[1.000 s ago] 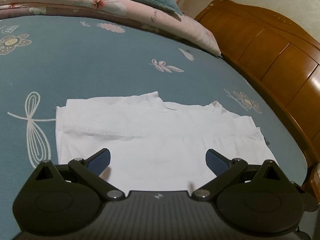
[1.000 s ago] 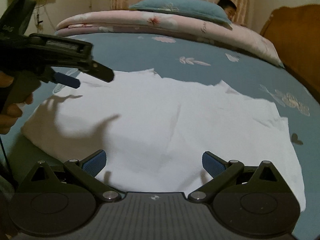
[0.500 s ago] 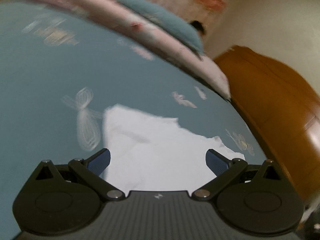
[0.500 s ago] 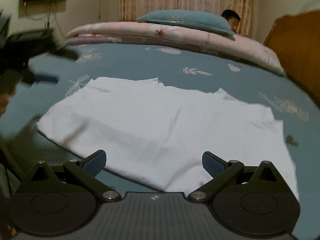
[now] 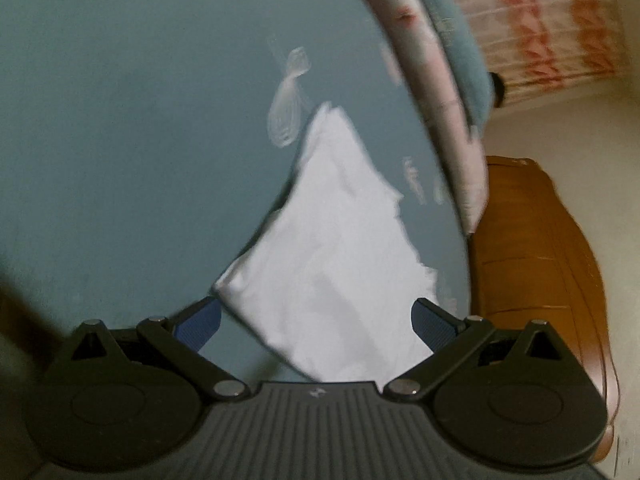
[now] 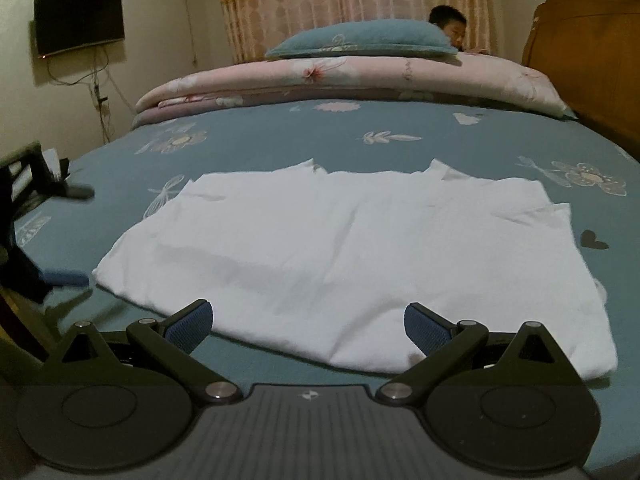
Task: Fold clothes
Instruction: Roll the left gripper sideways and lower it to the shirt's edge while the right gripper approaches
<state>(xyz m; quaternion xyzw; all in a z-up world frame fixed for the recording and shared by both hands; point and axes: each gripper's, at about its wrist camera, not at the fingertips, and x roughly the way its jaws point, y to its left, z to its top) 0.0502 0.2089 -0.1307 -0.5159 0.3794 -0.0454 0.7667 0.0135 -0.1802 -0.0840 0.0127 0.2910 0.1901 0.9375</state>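
A white garment lies folded flat on the teal bedsheet, wide side toward me. My right gripper hovers open at its near edge with nothing between its blue pads. In the left wrist view the same garment appears tilted and blurred, its near-left corner just ahead of my left gripper, which is open and empty. That left gripper also shows as a dark blurred shape at the left border of the right wrist view, beside the garment's left corner.
A rolled pink floral quilt with a teal pillow on top lies along the far side. A person's head shows behind the pillow. A wooden headboard rises at right. Curtains and a wall screen stand behind.
My left gripper has swung down and rolled to the garment's left corner, blurring its view. My right gripper has pulled back and lowered to the near edge. The garment lies unchanged.
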